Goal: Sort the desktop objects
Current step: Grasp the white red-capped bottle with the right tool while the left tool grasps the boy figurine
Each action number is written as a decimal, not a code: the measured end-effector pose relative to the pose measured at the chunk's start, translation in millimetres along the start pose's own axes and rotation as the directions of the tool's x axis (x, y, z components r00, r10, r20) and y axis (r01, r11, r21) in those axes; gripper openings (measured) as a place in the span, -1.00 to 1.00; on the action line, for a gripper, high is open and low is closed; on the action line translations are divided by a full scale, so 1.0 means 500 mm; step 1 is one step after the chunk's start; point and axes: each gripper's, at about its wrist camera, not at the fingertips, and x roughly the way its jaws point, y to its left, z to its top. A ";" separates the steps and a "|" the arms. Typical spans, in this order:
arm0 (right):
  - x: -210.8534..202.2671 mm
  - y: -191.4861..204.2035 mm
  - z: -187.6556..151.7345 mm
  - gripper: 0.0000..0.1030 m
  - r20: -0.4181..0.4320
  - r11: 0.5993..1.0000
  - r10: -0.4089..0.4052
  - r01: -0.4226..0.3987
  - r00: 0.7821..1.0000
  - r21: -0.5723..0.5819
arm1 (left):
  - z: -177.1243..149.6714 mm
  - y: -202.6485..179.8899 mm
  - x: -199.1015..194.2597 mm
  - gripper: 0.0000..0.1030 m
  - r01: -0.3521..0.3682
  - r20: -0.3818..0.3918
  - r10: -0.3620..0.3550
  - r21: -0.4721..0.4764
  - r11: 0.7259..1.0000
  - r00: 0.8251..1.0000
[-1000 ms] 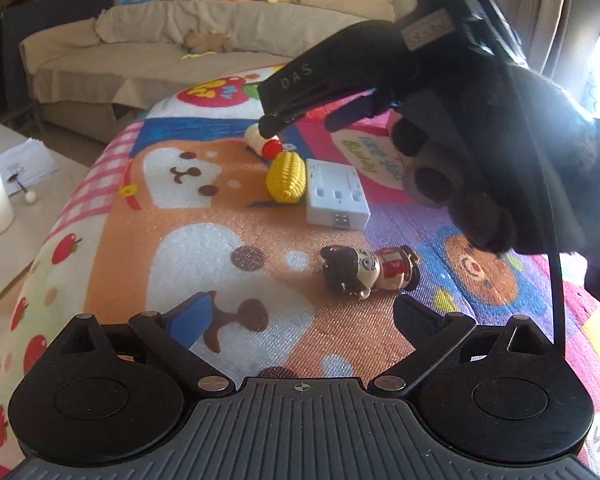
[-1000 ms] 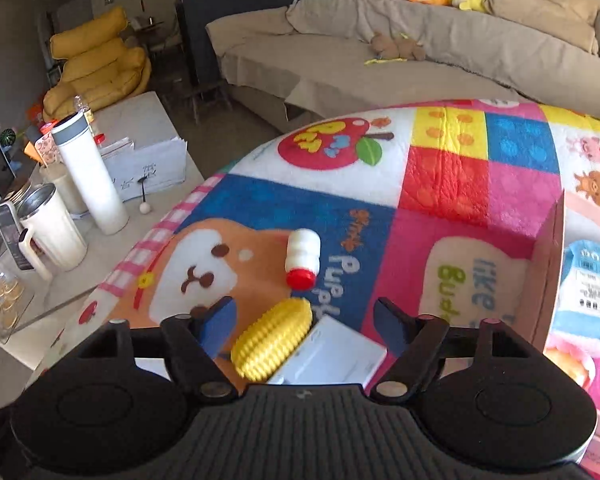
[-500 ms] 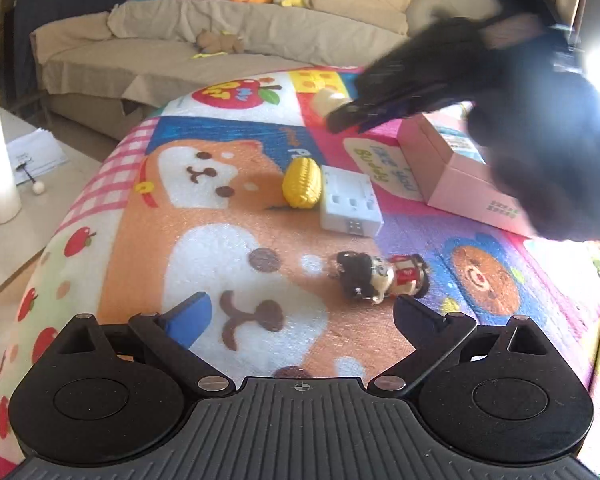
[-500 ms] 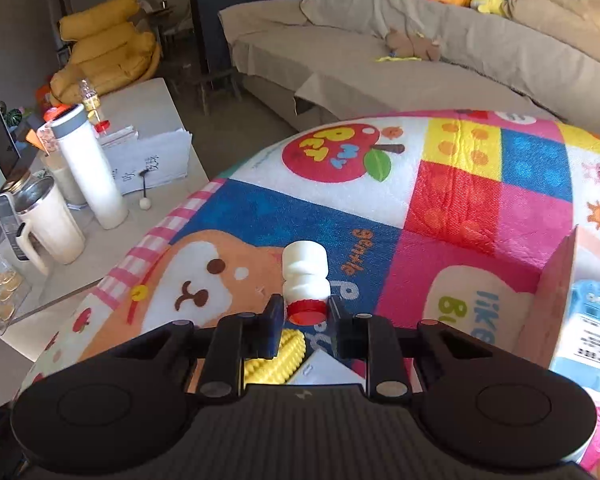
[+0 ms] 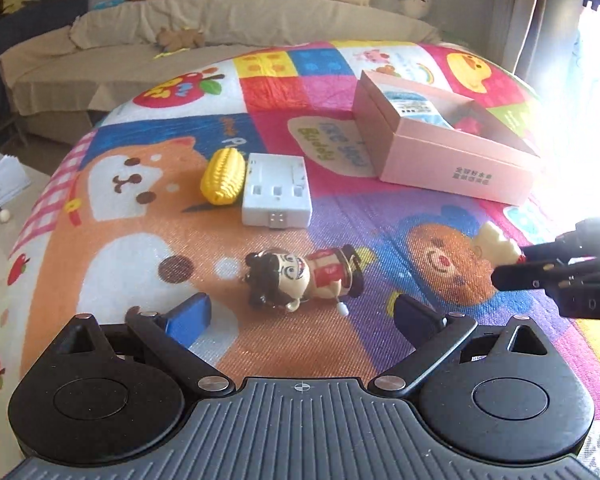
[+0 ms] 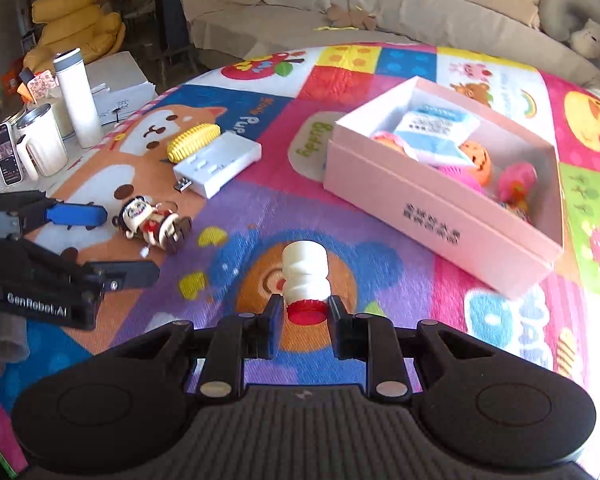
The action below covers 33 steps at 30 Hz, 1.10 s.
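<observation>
My right gripper (image 6: 305, 317) is shut on a small white bottle with a red cap (image 6: 305, 276), held above the colourful mat in front of the open pink box (image 6: 440, 208). The same bottle (image 5: 496, 242) shows at the right edge of the left wrist view. My left gripper (image 5: 302, 314) stands open just short of a doll keychain (image 5: 300, 280) lying on the mat. In the right wrist view the doll keychain (image 6: 152, 224) lies beside the left gripper's blue pad. A yellow toy corn (image 5: 224, 176) and a white charger box (image 5: 276, 190) lie farther back.
The pink box holds a blue-white packet (image 6: 436, 132), an orange pumpkin toy (image 6: 476, 160) and pink toys. Off the mat's left edge stand a white flask (image 6: 78, 96), a white mug (image 6: 40, 144) and a phone (image 6: 6, 154). A sofa (image 6: 340, 12) lies behind.
My right gripper closed on the white bottle beside the corn, lifted it and carried it right, toward the pink box. My left gripper shifted slightly toward the doll keychain.
</observation>
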 end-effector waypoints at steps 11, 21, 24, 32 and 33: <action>-0.015 -0.016 -0.082 -0.54 0.051 0.999 -0.020 0.018 0.999 0.027 | 0.009 -0.017 0.009 0.95 -0.026 0.009 0.026 0.026 0.999 1.000; -0.018 -0.021 -0.090 -0.28 0.110 0.999 -0.032 0.029 0.993 0.031 | 0.034 -0.029 0.043 0.50 -0.119 -0.002 0.119 0.038 0.992 0.993; -0.013 -0.021 -0.083 -0.28 0.111 0.999 -0.019 0.015 0.994 0.032 | 0.034 -0.026 0.033 0.39 -0.111 -0.007 0.111 0.039 0.993 0.994; -0.013 -0.018 -0.064 -0.51 0.066 0.999 -0.010 0.008 0.998 0.040 | -0.001 -0.039 -0.023 0.39 -0.076 -0.032 0.079 0.078 0.994 0.996; -0.023 -0.017 -0.067 -0.51 0.069 0.999 -0.010 0.007 0.998 0.038 | -0.004 -0.042 -0.033 0.39 -0.071 -0.030 0.074 0.086 0.994 0.997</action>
